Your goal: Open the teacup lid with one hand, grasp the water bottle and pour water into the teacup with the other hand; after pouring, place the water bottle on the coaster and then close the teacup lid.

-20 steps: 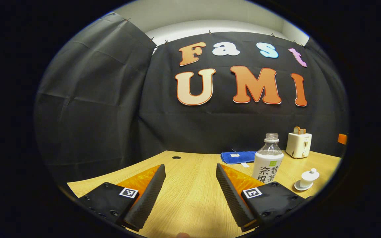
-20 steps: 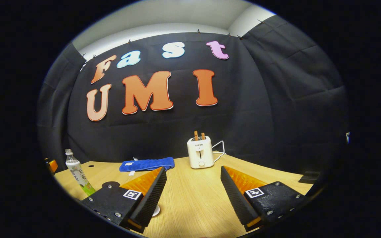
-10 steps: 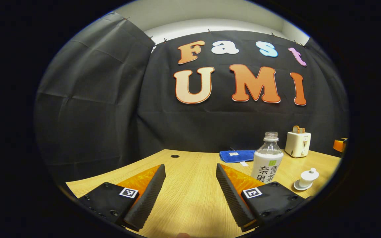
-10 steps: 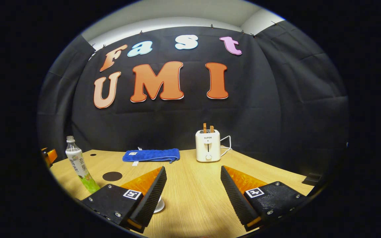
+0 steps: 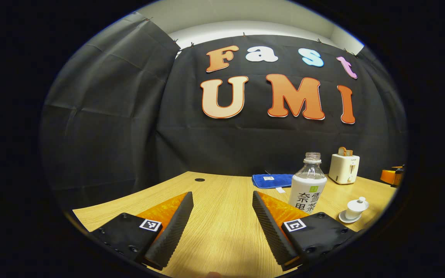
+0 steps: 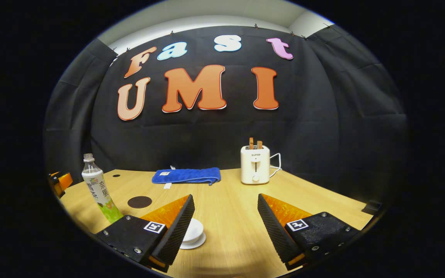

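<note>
Both views have shifted since the earlier frames: in the right gripper view the teacup (image 6: 192, 233) now shows more fully beside the near finger, and the toaster (image 6: 255, 165) has slid toward 1 o'clock. That cup, lid on, sits on its saucer at about 7 o'clock, partly hidden — so the right hand-held gripper (image 6: 225, 224), fingers wide apart and empty, is probably lining up for the lid knob. In the left gripper view the same teacup (image 5: 355, 209) stands at 4 o'clock, just beyond the water bottle (image 5: 307, 189), which is upright, uncapped and close to the right finger. The left hand-held gripper (image 5: 222, 222) is likewise spread open with nothing between its fingers, well placed to take the bottle. A dark round coaster (image 6: 139, 202) lies on the tabletop (image 6: 230, 200) between bottle and cup — handy for setting down afterwards. A blue cloth (image 6: 185, 175) rests farther back.
</note>
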Demonstrator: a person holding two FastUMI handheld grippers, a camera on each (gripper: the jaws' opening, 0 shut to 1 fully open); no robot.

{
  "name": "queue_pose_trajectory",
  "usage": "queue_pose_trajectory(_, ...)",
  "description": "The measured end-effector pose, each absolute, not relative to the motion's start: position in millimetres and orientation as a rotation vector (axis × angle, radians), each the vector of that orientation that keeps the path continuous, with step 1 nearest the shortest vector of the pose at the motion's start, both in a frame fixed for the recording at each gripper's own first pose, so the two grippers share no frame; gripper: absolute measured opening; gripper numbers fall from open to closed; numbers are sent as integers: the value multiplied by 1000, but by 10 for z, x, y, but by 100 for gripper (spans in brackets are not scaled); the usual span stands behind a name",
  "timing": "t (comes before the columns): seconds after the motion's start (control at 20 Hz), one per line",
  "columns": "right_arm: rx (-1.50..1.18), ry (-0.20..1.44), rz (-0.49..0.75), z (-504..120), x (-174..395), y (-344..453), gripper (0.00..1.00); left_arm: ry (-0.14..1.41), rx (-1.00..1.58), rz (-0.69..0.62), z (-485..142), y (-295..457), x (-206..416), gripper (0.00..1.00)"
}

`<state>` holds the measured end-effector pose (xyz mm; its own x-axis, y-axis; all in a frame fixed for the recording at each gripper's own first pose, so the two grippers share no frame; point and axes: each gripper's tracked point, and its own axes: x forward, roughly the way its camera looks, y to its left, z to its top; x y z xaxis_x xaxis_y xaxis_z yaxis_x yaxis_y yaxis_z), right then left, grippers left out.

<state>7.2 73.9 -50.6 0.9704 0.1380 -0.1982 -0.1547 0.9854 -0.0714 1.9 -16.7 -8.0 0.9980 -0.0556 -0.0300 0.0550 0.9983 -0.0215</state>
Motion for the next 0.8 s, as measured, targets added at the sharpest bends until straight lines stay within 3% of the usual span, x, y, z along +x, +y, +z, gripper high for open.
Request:
queue_pose_trajectory(0.35, -151, 323, 255, -901, 158, 1273, 98, 39, -19, -35, -116, -40, 15, 99)
queue_pose_trajectory(0.8, -221, 382, 251, -1116, 248, 1346, 93, 65, -33, -23, -228, 49, 71, 99)
